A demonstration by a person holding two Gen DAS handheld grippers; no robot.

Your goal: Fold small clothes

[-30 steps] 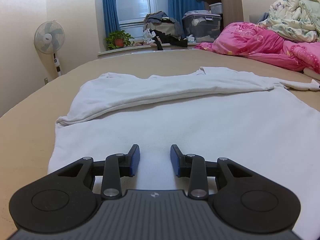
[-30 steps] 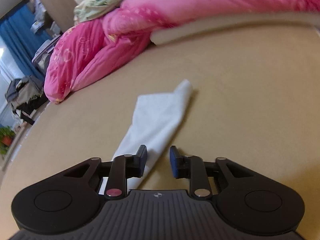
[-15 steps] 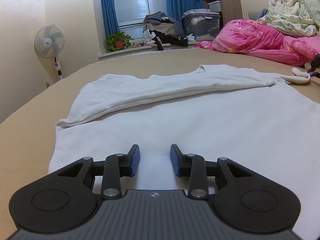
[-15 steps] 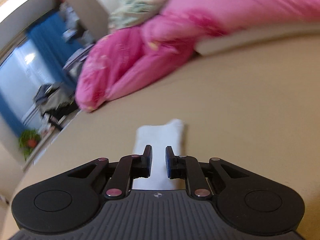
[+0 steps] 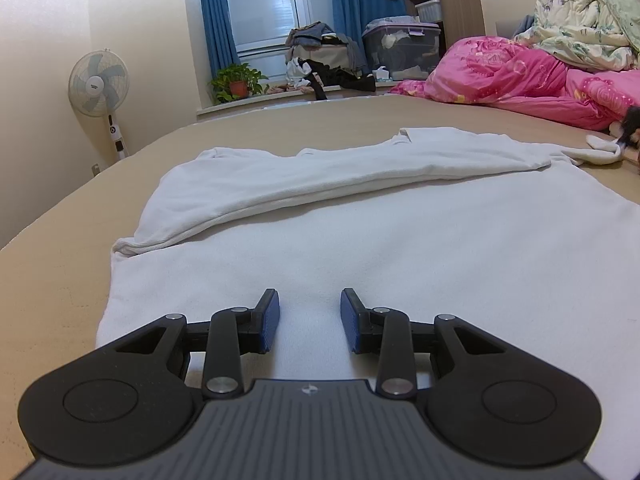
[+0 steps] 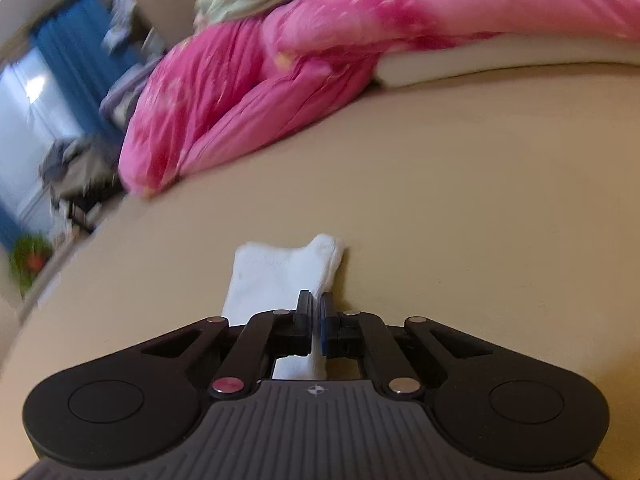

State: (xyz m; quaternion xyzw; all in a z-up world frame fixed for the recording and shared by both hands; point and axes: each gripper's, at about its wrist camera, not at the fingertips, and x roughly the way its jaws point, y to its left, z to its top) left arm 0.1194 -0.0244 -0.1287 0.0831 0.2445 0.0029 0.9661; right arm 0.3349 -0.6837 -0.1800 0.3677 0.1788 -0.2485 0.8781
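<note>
A white shirt (image 5: 400, 264) lies flat on the tan bed (image 5: 52, 280), its far side folded over in a long band (image 5: 320, 176). My left gripper (image 5: 310, 300) rests low over the shirt's near edge, open, with only flat cloth under the gap. In the right wrist view the shirt's white sleeve (image 6: 276, 276) lies on the bed sheet (image 6: 480, 220). My right gripper (image 6: 316, 300) has its jaws closing on the sleeve's right edge, and a strip of white cloth shows pinched between the pads. The left wrist view shows that sleeve end (image 5: 600, 152) at the far right.
A pink quilt (image 5: 520, 80) and a pale flowered quilt (image 5: 584, 28) are heaped at the bed's far right. A white pillow edge (image 6: 500, 60) lies under the pink quilt. A standing fan (image 5: 100, 84), a potted plant (image 5: 238, 84) and storage boxes (image 5: 404, 52) stand beyond the bed.
My right gripper slid forward along the sleeve towards its end and its jaws came together on the cloth. The sleeve end now looks shorter and bunched. The left gripper has not moved.
</note>
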